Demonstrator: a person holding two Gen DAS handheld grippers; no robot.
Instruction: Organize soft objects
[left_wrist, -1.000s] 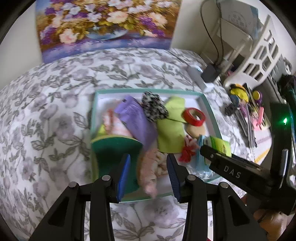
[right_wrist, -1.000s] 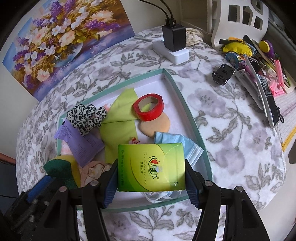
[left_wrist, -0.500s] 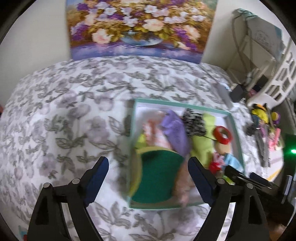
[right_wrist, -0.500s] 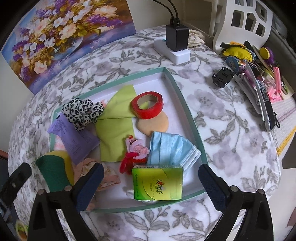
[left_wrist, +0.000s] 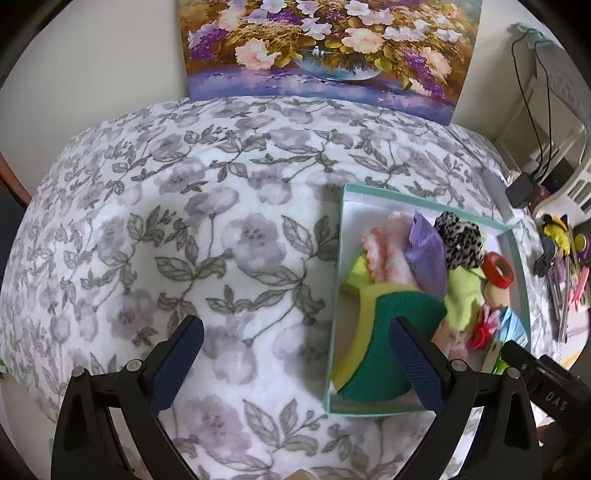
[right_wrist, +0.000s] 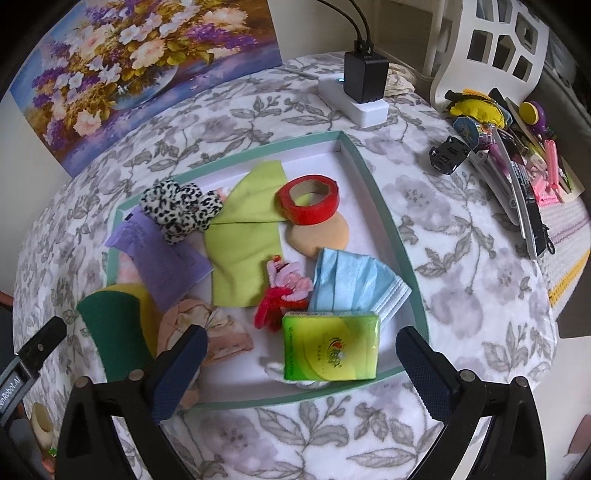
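Observation:
A shallow teal-rimmed tray (right_wrist: 384, 206) holds several soft things: a green tissue pack (right_wrist: 330, 345), a blue face mask (right_wrist: 354, 284), a green-and-yellow sponge (right_wrist: 114, 325), a leopard scrunchie (right_wrist: 183, 208), a lime cloth (right_wrist: 243, 240) and a peach cloth (right_wrist: 218, 332). My right gripper (right_wrist: 301, 363) is open and empty just above the tissue pack. My left gripper (left_wrist: 295, 363) is open and empty over the tablecloth, left of the tray (left_wrist: 334, 306); its right finger (left_wrist: 415, 363) overlaps the sponge (left_wrist: 384, 347).
A red tape roll (right_wrist: 308, 197) and a round puff (right_wrist: 319, 234) lie in the tray too. A white power strip with a black charger (right_wrist: 364, 83) stands behind it. Pens, clips and toys (right_wrist: 517, 147) lie at the right. A flower painting (left_wrist: 325, 48) leans on the wall.
My right gripper opened, left the tissue pack in the tray's front and drew back. My left gripper opened wide, pulled away from the peach cloth and swung left over the tablecloth.

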